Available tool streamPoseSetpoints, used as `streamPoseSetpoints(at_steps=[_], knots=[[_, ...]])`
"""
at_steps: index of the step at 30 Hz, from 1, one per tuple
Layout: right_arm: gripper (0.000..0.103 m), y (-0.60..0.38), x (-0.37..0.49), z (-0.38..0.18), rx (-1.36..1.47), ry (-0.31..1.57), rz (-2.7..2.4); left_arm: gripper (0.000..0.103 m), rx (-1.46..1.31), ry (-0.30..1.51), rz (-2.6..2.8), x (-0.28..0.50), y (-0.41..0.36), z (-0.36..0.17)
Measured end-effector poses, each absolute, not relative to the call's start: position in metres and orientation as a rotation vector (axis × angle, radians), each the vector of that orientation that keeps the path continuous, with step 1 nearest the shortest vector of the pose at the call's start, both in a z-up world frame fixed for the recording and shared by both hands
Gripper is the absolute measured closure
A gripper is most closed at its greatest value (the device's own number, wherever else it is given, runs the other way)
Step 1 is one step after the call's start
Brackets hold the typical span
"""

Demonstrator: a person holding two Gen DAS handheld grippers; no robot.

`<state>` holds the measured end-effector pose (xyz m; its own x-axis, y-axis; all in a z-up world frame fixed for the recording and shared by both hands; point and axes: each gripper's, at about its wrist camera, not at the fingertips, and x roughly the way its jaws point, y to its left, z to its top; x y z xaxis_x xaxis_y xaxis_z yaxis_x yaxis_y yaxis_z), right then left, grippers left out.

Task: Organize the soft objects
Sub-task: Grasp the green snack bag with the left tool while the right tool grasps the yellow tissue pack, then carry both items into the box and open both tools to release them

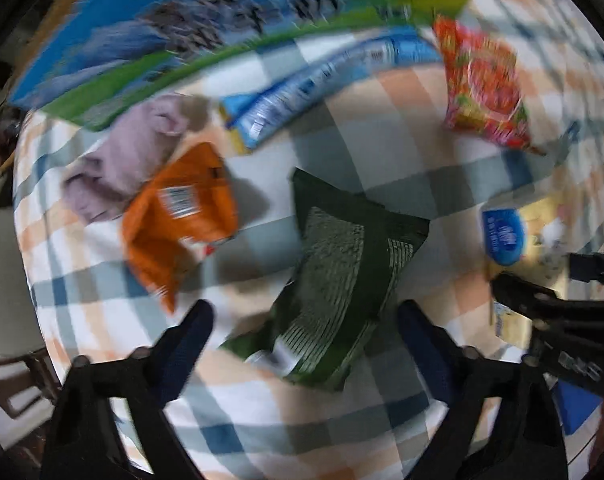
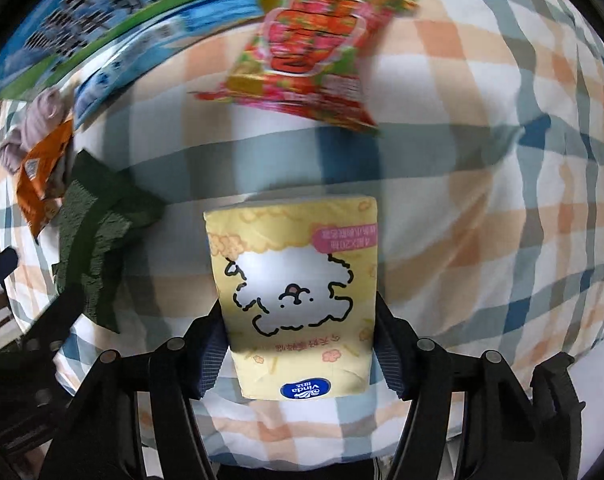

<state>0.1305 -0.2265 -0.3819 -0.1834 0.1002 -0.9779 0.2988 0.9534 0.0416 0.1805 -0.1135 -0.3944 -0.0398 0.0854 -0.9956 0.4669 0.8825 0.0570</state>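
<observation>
My right gripper (image 2: 299,312) is shut on a yellow tissue pack (image 2: 293,280) with a white cartoon dog, held above the checked cloth (image 2: 482,160). The pack (image 1: 518,240) and that gripper show at the right of the left wrist view. My left gripper (image 1: 306,320) is open just above a dark green snack bag (image 1: 342,256), its fingers on either side of the bag's near end. The green bag (image 2: 97,232) also shows at the left of the right wrist view. An orange snack bag (image 1: 181,216) and a mauve cloth (image 1: 129,156) lie to the left.
A red and green snack bag (image 1: 482,92) lies far right, also in the right wrist view (image 2: 314,52). A blue and white packet (image 1: 310,84) lies beside a big blue and green package (image 1: 181,32) at the back. A chair (image 1: 5,280) stands past the left edge.
</observation>
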Motion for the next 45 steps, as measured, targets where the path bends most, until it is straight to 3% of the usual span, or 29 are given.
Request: streamPoseSetpoints(at_steps=[1,4,9,14,17,25,35,42,45], knots=[[0.036,-0.228,0.132,-0.387,0.312,1.761,-0.173,0.048,0.441,1.609,-0.321,0.182,-0.116,-0.4],[0.036,-0.231,0.135,-0.396,0.347,1.769,-0.163,0.059,0.333,1.689,-0.27,0.188,-0.107,-0.412],[0.037,-0.238,0.14,-0.408,0.41,1.779,-0.149,0.059,0.092,1.794,-0.167,0.187,-0.078,-0.415],[0.036,-0.246,0.138,-0.425,0.387,1.805,-0.133,0.057,0.074,1.795,-0.131,0.19,-0.075,-0.425],[0.037,-0.239,0.145,-0.443,0.347,1.825,-0.134,0.062,0.071,1.767,-0.125,0.188,-0.08,-0.421],[0.038,-0.228,0.151,-0.43,0.319,1.763,-0.08,0.066,0.01,1.646,-0.101,0.174,-0.072,-0.336],[0.038,-0.237,0.175,-0.324,0.28,1.561,0.067,0.066,-0.121,1.432,-0.173,0.197,-0.073,-0.208],[0.038,-0.241,0.224,-0.219,0.291,1.434,0.086,0.066,-0.156,1.396,-0.25,0.293,-0.087,-0.185],[0.038,-0.245,0.27,-0.217,0.286,1.406,0.04,0.066,-0.166,1.434,-0.264,0.351,-0.089,-0.198]])
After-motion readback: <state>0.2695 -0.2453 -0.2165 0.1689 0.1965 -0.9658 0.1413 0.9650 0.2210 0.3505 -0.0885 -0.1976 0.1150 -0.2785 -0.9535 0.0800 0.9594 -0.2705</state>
